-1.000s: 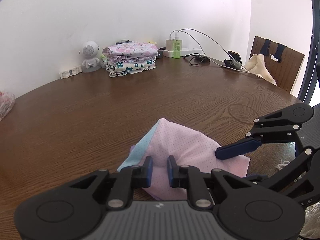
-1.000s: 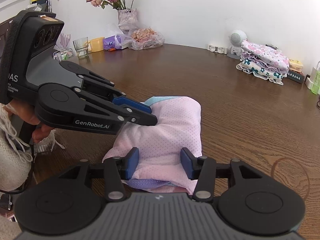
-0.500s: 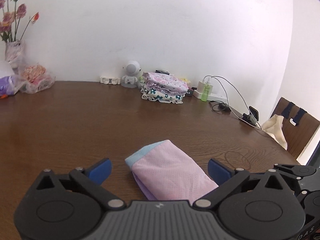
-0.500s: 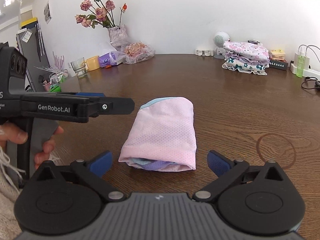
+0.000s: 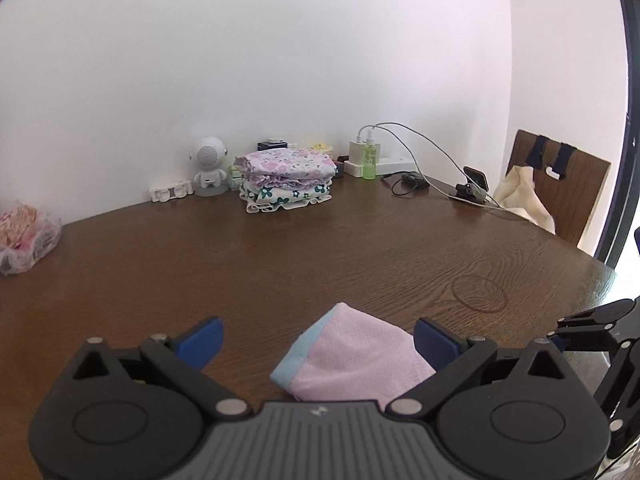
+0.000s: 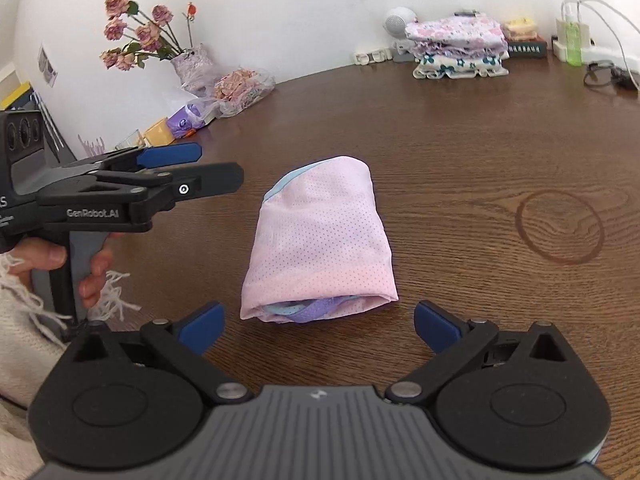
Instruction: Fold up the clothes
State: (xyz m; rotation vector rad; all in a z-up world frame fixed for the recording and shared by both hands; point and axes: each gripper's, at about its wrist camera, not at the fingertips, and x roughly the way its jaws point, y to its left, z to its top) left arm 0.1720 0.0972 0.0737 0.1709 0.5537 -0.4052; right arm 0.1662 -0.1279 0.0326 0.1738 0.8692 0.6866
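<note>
My right gripper has its blue pads spread wide, nothing between them. The folded pink garment lies on the wooden table just ahead of it, free of both pads; its open end w/ purple and light-blue layers faces me, light-blue trim at the far end. My left gripper is spread apart too, not holding anything. From its cam the pink garment sits between the pads and a bit to the right, close to the right-hand pad; can't tell if it touches. In the right cam the left gripper is off to my left, clear of the cloth, my hand around its grey handle. Far ahead by the wall: a stack of folded floral clothes, well apart from the pink one. Ring mark on the tabletop to the right of the garment.
</note>
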